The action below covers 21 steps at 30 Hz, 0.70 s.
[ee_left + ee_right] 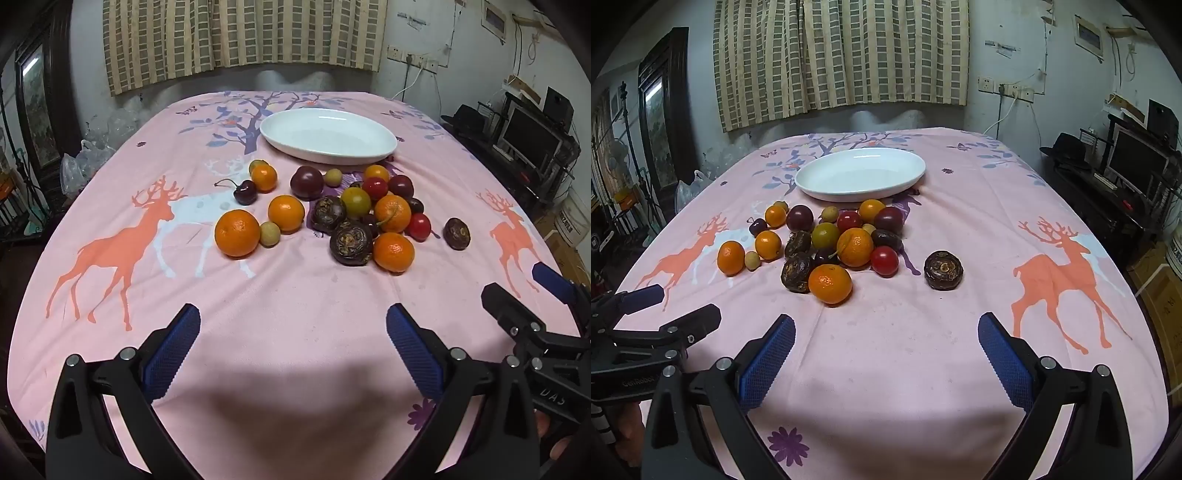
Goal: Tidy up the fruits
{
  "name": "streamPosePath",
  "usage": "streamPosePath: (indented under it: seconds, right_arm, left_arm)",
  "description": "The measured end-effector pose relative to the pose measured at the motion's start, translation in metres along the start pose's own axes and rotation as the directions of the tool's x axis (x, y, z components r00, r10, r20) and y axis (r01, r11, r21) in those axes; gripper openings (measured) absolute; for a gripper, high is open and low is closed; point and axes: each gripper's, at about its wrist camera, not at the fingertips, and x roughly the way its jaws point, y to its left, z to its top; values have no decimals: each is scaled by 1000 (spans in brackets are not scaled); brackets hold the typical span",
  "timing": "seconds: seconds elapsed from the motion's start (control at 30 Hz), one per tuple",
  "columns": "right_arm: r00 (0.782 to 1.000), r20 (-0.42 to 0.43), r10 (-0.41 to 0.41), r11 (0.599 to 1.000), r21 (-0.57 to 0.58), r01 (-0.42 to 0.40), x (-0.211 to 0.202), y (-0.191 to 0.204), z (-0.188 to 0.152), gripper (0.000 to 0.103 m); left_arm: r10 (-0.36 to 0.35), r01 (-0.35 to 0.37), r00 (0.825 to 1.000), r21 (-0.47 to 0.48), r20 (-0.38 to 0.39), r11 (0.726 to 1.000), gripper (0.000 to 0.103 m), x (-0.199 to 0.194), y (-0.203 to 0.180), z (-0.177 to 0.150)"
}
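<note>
You have not started sorting yet: the white oval dish sits bare in the upper middle of both views, and every fruit lies loose on the pink deer-print cloth of the desk just below it. Your left claw hangs wide open with nothing between its blue pads, low in the frame and well short of the pile; your right claw is equally spread and holds nothing. As far as you can count, there are about six oranges, the nearest one at the front of the cluster and another off to the left. You have three rough dark brown fruits, one apart at the right of the pile. Three red cherry tomatoes show, including one at the pile's front right. Add roughly three dark purple plums, about three small pale round fruits, one yellow-green fruit, and a stemmed dark cherry at the left; others may hide in the heap. All of it remains to be moved.
</note>
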Motion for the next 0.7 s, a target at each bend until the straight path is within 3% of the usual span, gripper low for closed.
streamPosePath:
  seconds: [0.7]
  right_arm:
    - [1000,-6,-1,1000,-1,1,1,2,0,99]
  left_arm:
    - [6,-6,1000,2,22,1000,99,-5,2,2]
